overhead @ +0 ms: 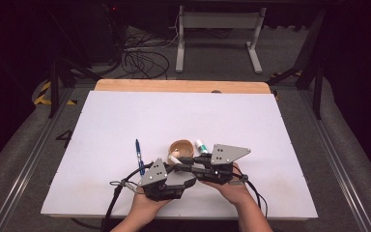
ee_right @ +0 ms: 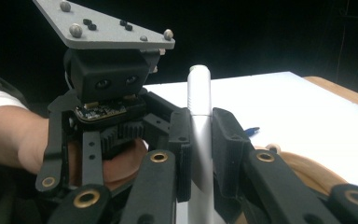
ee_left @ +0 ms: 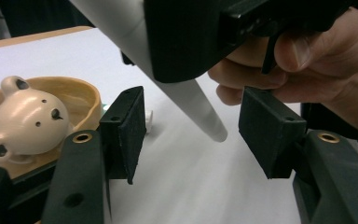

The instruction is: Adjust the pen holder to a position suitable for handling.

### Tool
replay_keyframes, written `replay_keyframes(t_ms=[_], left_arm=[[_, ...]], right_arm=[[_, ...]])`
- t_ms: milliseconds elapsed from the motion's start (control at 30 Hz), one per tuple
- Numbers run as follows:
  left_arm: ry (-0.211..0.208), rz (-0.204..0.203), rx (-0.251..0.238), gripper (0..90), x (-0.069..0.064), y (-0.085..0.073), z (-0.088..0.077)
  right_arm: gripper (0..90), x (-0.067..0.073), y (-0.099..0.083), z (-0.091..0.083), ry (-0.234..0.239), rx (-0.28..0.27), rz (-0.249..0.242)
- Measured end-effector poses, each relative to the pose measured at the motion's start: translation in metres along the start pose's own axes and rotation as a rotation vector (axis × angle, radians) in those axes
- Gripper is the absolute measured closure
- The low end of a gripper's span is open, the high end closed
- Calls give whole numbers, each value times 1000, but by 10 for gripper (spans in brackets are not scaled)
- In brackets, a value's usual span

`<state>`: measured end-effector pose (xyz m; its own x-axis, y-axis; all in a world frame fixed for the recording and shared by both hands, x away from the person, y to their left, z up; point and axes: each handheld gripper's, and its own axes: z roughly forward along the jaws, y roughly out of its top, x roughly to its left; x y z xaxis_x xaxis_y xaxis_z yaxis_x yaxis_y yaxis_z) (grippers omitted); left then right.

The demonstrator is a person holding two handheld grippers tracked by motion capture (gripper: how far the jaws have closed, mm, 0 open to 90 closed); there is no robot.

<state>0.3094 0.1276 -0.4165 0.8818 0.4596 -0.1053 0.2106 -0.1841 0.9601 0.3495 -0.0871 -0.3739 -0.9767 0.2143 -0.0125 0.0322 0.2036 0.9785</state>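
The right claw (ee_right: 200,154) is clamped on a white pen (ee_right: 199,121), its two black pads pressed against the barrel from either side, so that the pen stands up between them in the right gripper view with its rounded end above the pads. In the left gripper view the same white pen (ee_left: 186,93) slants down from the upper left, its tapered tip hanging just above the white counter (ee_left: 205,186) and lying in the gap of the left claw (ee_left: 193,135). That claw stands half-wide, its pads apart from the pen on both sides and touching nothing. In the high view both claws meet near the front middle of the counter (overhead: 125,111), the left claw (overhead: 176,166) pointing toward the right claw (overhead: 193,162), each held in a hand coming from the bottom edge. Just behind them sits a tan bowl (overhead: 181,146) with a cream bear figure (ee_left: 25,121) lying inside it. A small white and green tube (overhead: 201,144) lies just right of the bowl, and a blue pen (overhead: 139,156) lies on the counter to its left, apart from it.
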Motion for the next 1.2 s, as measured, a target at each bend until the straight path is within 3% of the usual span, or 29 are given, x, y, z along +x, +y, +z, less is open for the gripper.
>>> replay_keyframes(t_ms=[200,333,433,600,900,1200], left_arm=[[1,16,3,543,0,-1,0],[3,5,22,664,2,-2,-1],[-8,-25,29,686,4,-3,-1],[12,-54,65,740,11,-2,-4],[35,-39,142,774,13,1,-8],[38,-14,188,777,13,4,-10]], right_arm=[[795,3,0,5,1,-19,-1],[795,3,-1,6,-7,-27,2],[795,2,-2,6,-7,-30,4],[792,1,-2,4,-9,-33,5],[783,3,-2,4,1,-4,-30],[736,2,-2,3,9,14,-23]])
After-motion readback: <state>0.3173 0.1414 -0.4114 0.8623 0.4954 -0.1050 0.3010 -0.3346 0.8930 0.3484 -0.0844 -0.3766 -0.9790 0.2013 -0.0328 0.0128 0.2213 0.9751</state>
